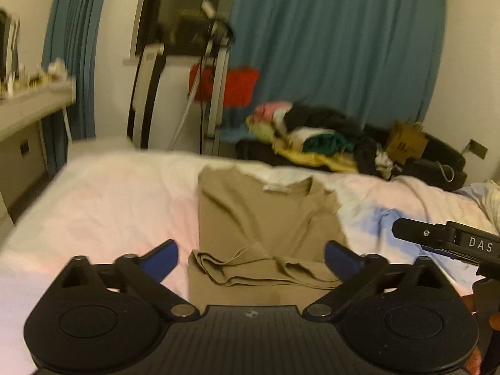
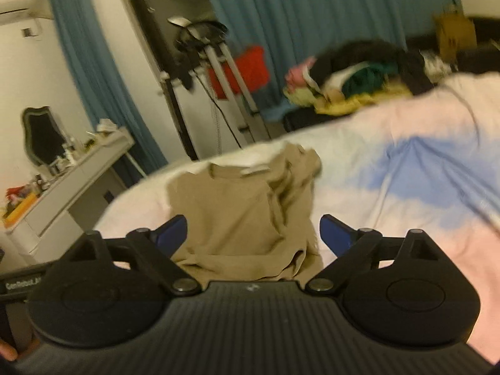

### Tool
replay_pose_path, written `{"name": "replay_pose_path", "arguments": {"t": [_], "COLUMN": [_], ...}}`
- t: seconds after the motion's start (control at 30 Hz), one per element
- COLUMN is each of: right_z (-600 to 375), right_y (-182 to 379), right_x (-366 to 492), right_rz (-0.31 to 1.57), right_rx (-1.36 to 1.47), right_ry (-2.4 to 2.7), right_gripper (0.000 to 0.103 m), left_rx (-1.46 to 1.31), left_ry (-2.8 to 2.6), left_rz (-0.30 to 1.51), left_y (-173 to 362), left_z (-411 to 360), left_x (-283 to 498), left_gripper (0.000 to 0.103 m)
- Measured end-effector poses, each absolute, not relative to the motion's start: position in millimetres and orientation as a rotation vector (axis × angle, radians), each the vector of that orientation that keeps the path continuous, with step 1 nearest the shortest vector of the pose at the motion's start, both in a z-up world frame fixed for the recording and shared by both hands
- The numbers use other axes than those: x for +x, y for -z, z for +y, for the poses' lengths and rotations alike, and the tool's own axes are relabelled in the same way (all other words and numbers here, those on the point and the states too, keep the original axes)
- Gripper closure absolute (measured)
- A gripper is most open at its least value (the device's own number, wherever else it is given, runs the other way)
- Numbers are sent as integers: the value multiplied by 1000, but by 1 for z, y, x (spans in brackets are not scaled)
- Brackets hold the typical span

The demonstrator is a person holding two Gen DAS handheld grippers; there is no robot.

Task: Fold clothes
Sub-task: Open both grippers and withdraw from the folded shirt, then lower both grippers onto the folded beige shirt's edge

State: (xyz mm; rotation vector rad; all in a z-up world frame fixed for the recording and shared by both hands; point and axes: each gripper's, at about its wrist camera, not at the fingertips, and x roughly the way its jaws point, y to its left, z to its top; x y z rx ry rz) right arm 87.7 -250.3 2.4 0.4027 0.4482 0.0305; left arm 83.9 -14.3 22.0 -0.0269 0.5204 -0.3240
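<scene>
A tan shirt (image 1: 262, 215) lies partly folded on the bed, collar and white label toward the far edge. Its near hem is bunched into a loose ridge just ahead of my left gripper (image 1: 251, 257), which is open above the cloth with nothing between its blue-tipped fingers. In the right wrist view the same tan shirt (image 2: 237, 215) shows a rumpled fold along its right side. My right gripper (image 2: 253, 234) hangs open over its near part, holding nothing. The right gripper's black body (image 1: 447, 240) also shows at the right edge of the left wrist view.
The bed's pink, white and blue sheet (image 1: 103, 206) spreads around the shirt. A heap of mixed clothes (image 1: 312, 134) sits on a dark sofa beyond the bed, with a cardboard box (image 1: 406, 142). A white dresser (image 2: 78, 175) with clutter stands left. Blue curtains (image 1: 337, 47) hang behind.
</scene>
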Motion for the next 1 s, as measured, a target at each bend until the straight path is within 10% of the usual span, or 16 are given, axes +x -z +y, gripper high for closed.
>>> {"name": "replay_pose_path", "arguments": {"t": [0.57,0.63,0.7,0.8,0.87,0.93,1.0], "right_z": [-231,-226,-221,-220,-224,-232,-236], "right_y": [-16,-16,-15,-10,-8,-8,4], "right_x": [0,4,8,11,11,12,16], "right_rz": [317,321,331,334,331,330,385], "right_rx": [278,238,201,192,243,332,433], "right_ry": [16,13,25,7,-18,-45,-63], "right_gripper": [12,54,72,74,69,1,0], "left_rx": [34,30,17,-18,-66,-132,-209], "left_ry": [291,293,301,325,346,380,414], "left_rz": [417,422,439,502,575,657,751], "left_y": [-40,-37,-33,-25,-17,-8,4], "left_z": [-9,-10,-7,-5,-2,2,8], "left_x": [0,1,3,9,15,22,29], "left_gripper": [0,0,0,1,1,1,1]}}
